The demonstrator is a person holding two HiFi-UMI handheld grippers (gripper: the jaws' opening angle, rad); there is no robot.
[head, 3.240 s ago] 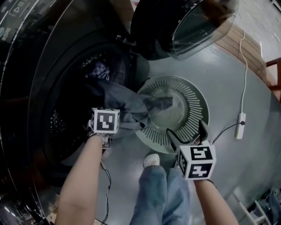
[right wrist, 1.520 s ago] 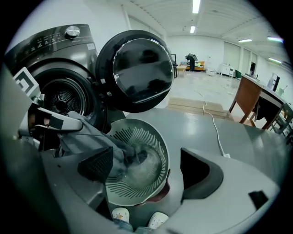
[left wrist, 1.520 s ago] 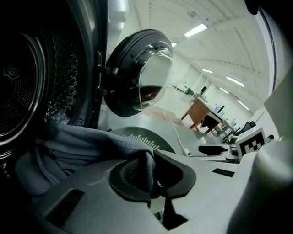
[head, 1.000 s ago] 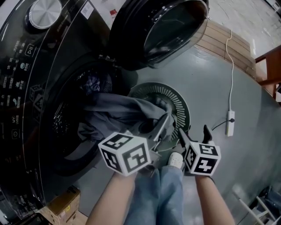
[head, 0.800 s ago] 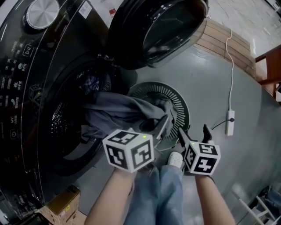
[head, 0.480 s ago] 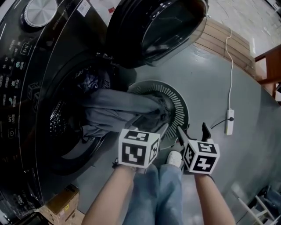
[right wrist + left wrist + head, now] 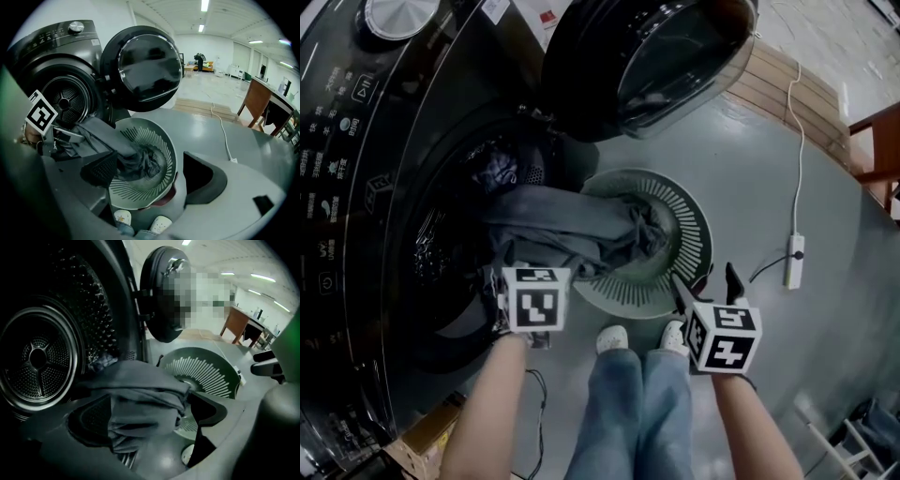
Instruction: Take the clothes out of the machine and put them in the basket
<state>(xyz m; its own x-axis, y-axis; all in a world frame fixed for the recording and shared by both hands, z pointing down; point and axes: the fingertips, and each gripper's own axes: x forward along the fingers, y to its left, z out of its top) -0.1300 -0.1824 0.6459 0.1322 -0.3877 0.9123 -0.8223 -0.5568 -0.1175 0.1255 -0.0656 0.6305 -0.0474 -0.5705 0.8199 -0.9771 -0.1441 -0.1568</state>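
A grey garment [image 7: 572,234] hangs out of the dark machine's drum opening [image 7: 441,253], and its end lies bunched in the round green basket [image 7: 692,246] on the floor. More dark patterned cloth [image 7: 499,169] stays inside the drum. My left gripper [image 7: 528,279] hovers at the drum's lip. Its jaws have just been opening; the grey garment [image 7: 140,394] shows in the gap, and neither pad presses on it. My right gripper [image 7: 708,286] hangs open over the basket's near rim [image 7: 140,199] with nothing between its fingers.
The machine's round door [image 7: 656,56] stands open above the basket. A power strip [image 7: 795,248] with its cable lies on the grey floor at the right, beside a wooden platform [image 7: 787,89]. A cardboard box [image 7: 441,427] sits at lower left. The person's shoes [image 7: 612,337] touch the basket.
The left gripper let go of the grey garment, opened wide and swung left and down to the drum's lip. The garment's end now rests in the basket. The right gripper hardly moved.
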